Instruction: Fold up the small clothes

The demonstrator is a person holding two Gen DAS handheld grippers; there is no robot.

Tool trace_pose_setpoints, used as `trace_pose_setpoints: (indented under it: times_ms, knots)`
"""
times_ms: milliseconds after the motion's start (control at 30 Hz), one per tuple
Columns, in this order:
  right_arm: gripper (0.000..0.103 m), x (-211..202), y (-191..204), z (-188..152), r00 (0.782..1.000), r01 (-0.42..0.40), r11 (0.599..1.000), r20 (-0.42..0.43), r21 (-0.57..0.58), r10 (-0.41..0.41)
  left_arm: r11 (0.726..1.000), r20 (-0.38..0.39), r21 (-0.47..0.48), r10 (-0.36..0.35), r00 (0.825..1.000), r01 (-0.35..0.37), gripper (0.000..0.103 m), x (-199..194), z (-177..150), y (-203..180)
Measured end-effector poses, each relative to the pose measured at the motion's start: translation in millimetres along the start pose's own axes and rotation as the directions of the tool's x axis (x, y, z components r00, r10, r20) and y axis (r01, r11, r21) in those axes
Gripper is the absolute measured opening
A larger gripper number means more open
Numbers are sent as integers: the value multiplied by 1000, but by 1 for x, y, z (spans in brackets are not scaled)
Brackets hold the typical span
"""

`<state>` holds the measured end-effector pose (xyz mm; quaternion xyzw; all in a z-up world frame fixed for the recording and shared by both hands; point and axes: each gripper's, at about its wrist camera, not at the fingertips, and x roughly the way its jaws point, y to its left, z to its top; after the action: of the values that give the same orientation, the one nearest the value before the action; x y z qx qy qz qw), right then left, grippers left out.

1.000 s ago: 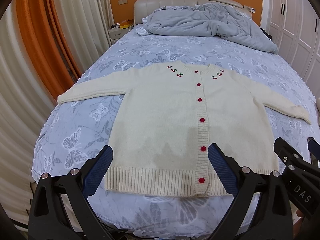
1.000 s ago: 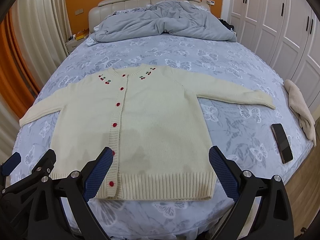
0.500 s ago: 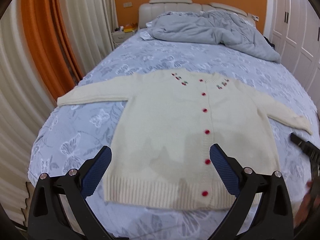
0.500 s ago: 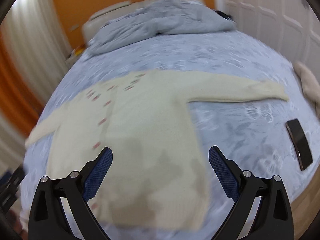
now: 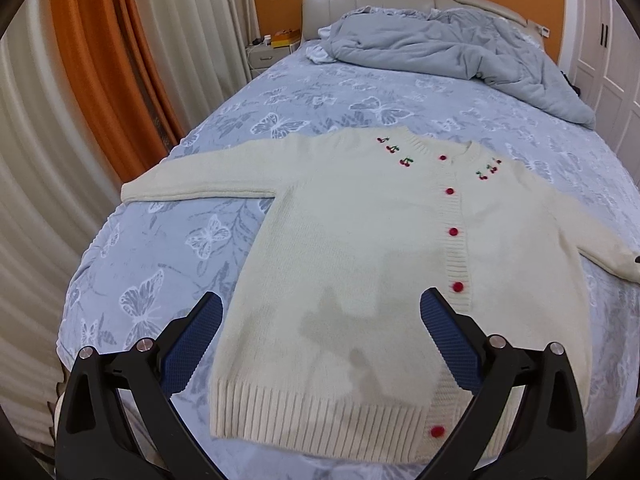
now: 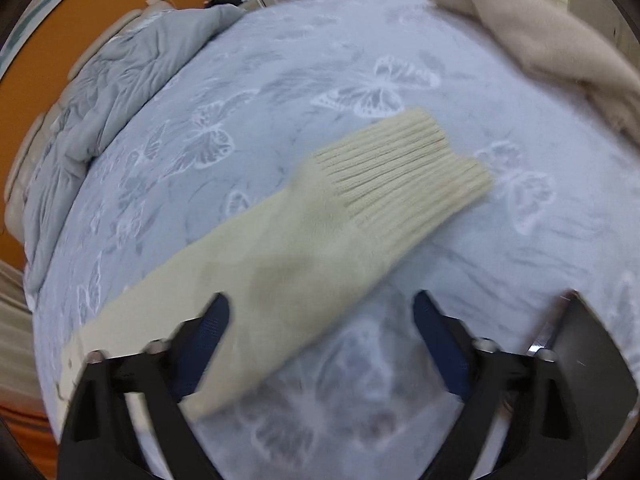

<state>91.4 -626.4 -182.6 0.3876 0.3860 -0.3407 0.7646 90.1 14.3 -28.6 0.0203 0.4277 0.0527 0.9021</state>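
A cream knit cardigan [image 5: 360, 248] with red buttons and cherry embroidery lies flat, front up, on the bed, sleeves spread. My left gripper [image 5: 320, 328] is open and empty above its lower hem area. My right gripper [image 6: 320, 332] is open and empty, low over the cardigan's right sleeve [image 6: 320, 232]; the ribbed cuff [image 6: 408, 168] lies just ahead of the fingers. The right wrist view is blurred.
The bed has a blue butterfly sheet [image 5: 160, 248]. A rumpled grey duvet [image 5: 440, 48] lies by the headboard. A beige garment [image 6: 552, 48] lies near the sleeve cuff. A black phone [image 6: 588, 356] is beside my right gripper. Curtains [image 5: 92, 60] hang on the left.
My right gripper has swung right and dropped close over the right sleeve. My left gripper has shifted left and a little forward over the cardigan. Both stay open.
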Motion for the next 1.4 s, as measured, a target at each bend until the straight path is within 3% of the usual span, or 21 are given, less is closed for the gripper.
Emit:
trace_pose_setpoints:
  times_ms: [33, 100, 233, 300, 433, 467, 567, 600, 667, 767, 933, 1033, 1133, 1167, 1200, 1233, 1267, 1300, 1333, 1367, 1400]
  knots:
    - [48, 9, 0, 4, 999, -32, 999, -17, 19, 32, 1000, -3, -2, 2, 1000, -2, 97, 4, 2, 0]
    - [9, 11, 4, 8, 998, -66, 997, -14, 41, 67, 1000, -9, -7, 6, 1000, -6, 97, 10, 6, 0]
    - [9, -30, 48, 11, 971, -211, 977, 108, -22, 212, 1000, -10, -21, -5, 1000, 5, 97, 18, 13, 3]
    - [9, -62, 95, 8, 930, -329, 935, 128, -130, 345, 999, -8, -38, -15, 1000, 15, 97, 21, 17, 7]
    - [9, -138, 215, -35, 804, -518, 743, 56, -424, 592, 996, 4, -83, -38, 999, 38, 97, 24, 28, 19]
    - [10, -156, 253, -59, 766, -555, 661, 1, -505, 643, 994, 6, -101, -51, 999, 51, 97, 24, 32, 23]
    - [23, -167, 333, -131, 694, -649, 469, -214, -599, 687, 982, 2, -159, -101, 995, 100, 98, 27, 42, 35]
    - [41, -161, 350, -152, 694, -653, 433, -263, -622, 670, 974, -5, -187, -130, 992, 127, 98, 30, 47, 40]
    - [49, -143, 378, -200, 740, -605, 383, -316, -698, 594, 961, -16, -219, -175, 984, 167, 98, 39, 56, 46]
    - [50, -123, 367, -227, 807, -528, 410, -288, -744, 517, 951, -22, -230, -215, 976, 205, 98, 52, 71, 48]
    - [51, -82, 288, -210, 901, -419, 592, -235, -688, 364, 917, -72, -274, -322, 944, 291, 98, 111, 105, 27]
    - [52, -68, 248, -200, 937, -347, 669, -217, -657, 273, 880, -132, -354, -381, 915, 316, 98, 161, 116, 9]
    - [59, -52, 226, -176, 951, -309, 743, -201, -594, 236, 860, -147, -421, -378, 914, 288, 95, 204, 124, -12]
    - [62, -47, 222, -175, 953, -301, 761, -199, -574, 227, 866, -150, -420, -361, 920, 272, 89, 214, 125, -18]
    - [64, -40, 220, -171, 954, -299, 772, -203, -561, 222, 863, -150, -420, -371, 917, 280, 61, 224, 126, -24]
    - [64, -32, 220, -169, 953, -298, 783, -212, -547, 215, 847, -166, -426, -419, 893, 318, 31, 237, 124, -28]
    - [64, -20, 220, -167, 956, -282, 803, -219, -525, 193, 832, -219, -449, -456, 862, 326, 21, 254, 122, -35]
    - [61, -11, 221, -164, 948, -303, 819, -243, -488, 206, 828, -232, -467, -453, 861, 310, 18, 259, 120, -34]
    - [55, -4, 220, -163, 934, -336, 834, -272, -438, 233, 826, -203, -473, -442, 874, 308, 17, 257, 121, -35]
    - [15, -3, 219, -164, 925, -357, 837, -279, -414, 257, 829, -184, -463, -437, 881, 314, 14, 253, 123, -36]
    - [10, -4, 223, -162, 920, -373, 836, -277, -403, 277, 835, -153, -440, -433, 888, 331, 13, 246, 127, -38]
